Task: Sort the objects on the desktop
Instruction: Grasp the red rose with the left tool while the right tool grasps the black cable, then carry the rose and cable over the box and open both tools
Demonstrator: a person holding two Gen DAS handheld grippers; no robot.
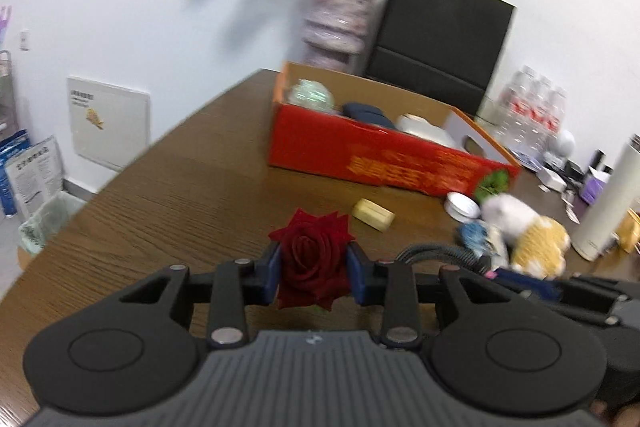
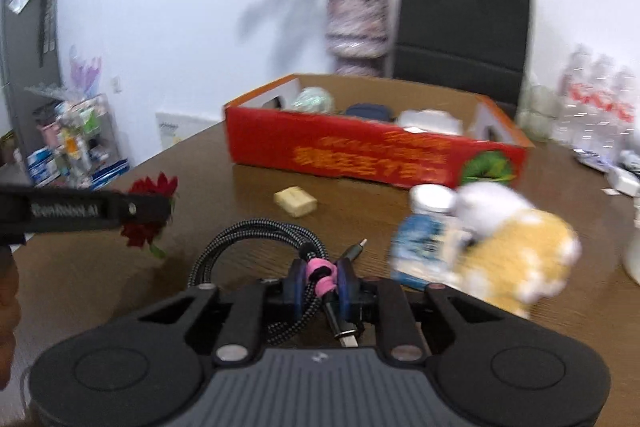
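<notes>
A: Left wrist view first: our left gripper [image 1: 313,269] has its blue pads closed partway on a dark red rose [image 1: 312,259], pinching the soft, layered petals just enough to carry it without crushing them.

B: And on the right wrist view our right gripper [image 2: 320,281] is clamped tight on a braided cable [image 2: 256,239], right at the pink tie, we think because that is where the coil stays bundled.

A: Both look bound for the red cardboard box [image 2: 360,151] further back on the wood-grain table [image 1: 168,195], which already holds several things.

B: We still have a small yellow block [image 2: 296,202] and a fuzzy plush toy [image 2: 516,247] lying loose just in front of that box.
</notes>
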